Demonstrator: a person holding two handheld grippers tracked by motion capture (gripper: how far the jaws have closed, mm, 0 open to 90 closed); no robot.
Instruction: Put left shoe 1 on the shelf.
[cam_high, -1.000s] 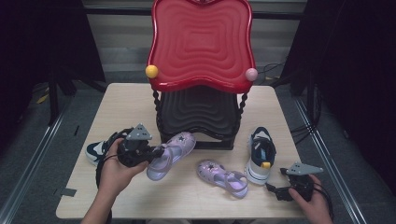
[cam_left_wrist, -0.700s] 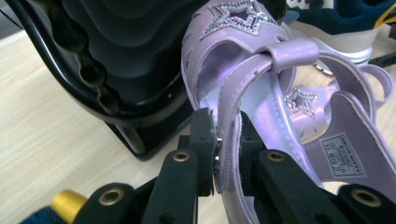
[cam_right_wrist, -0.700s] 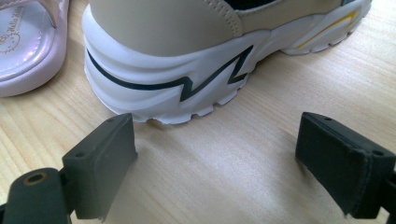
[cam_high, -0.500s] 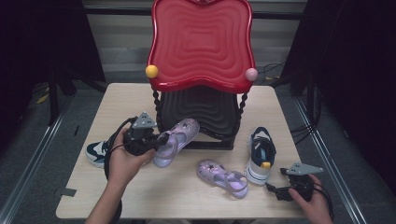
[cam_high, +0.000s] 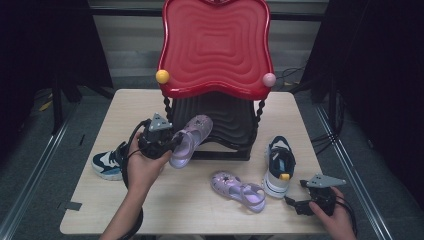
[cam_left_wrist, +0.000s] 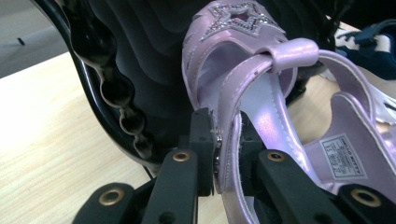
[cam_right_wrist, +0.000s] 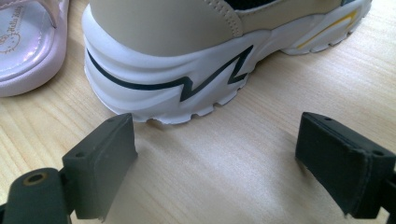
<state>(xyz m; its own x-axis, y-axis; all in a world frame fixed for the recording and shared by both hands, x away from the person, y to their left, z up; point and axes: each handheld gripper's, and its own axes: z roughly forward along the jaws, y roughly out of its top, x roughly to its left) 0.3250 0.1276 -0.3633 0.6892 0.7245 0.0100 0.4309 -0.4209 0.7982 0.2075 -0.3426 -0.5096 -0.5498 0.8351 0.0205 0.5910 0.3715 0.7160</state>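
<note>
My left gripper (cam_high: 172, 143) is shut on the side strap of a lilac sandal (cam_high: 190, 139) and holds it tilted above the table, toe toward the black lower shelf (cam_high: 220, 117) of a red-topped rack (cam_high: 215, 47). In the left gripper view the jaws pinch the strap of the lilac sandal (cam_left_wrist: 243, 98), whose star-studded toe sits in front of the dark ridged shelf (cam_left_wrist: 140, 56). A second lilac sandal (cam_high: 237, 190) lies on the table. My right gripper (cam_high: 299, 206) rests open at the front right, just behind the heel of a navy and white sneaker (cam_high: 279, 165), the sneaker heel (cam_right_wrist: 187, 74) close ahead.
Another sneaker (cam_high: 107, 162) lies at the table's left edge, partly behind the left hand. The wooden table (cam_high: 190, 210) has bare room along the front. A yellow ball (cam_high: 162, 76) and a pink ball (cam_high: 269, 79) cap the rack's beaded posts.
My left gripper has lifted the lilac sandal off the table and carried it up and right toward the rack's lower shelf. The right gripper has stayed in place.
</note>
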